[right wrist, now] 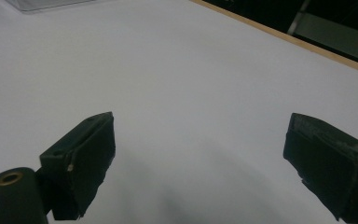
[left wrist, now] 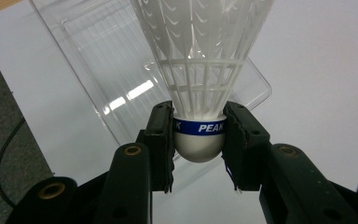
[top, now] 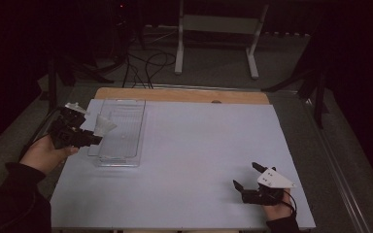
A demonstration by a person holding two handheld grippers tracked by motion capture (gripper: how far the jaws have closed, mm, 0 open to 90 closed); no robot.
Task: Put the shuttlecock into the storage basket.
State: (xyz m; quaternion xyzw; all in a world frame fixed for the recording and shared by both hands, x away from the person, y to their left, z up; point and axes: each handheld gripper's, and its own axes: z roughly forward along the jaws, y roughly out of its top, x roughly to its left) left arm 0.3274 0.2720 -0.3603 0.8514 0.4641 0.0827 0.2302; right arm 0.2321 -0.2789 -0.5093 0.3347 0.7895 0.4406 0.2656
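I've got the table (top: 184, 160) under a pale sheet, wood edge showing at the far side. On its left part lies a clear plastic tray (top: 126, 141), long side running away from me. My left gripper (top: 93, 137) hangs at the tray's near-left edge w/ the white shuttlecock (left wrist: 200, 84) clamped by its rounded cork base, pads pressing both sides at the blue band; skirt fans out past the jaws, over the tray. Right gripper (top: 246, 176) sits well apart at the near-right corner, low over the sheet, jaws wide apart w/ nothing between them; right gripper view has bare sheet between the pads (right wrist: 81, 158)
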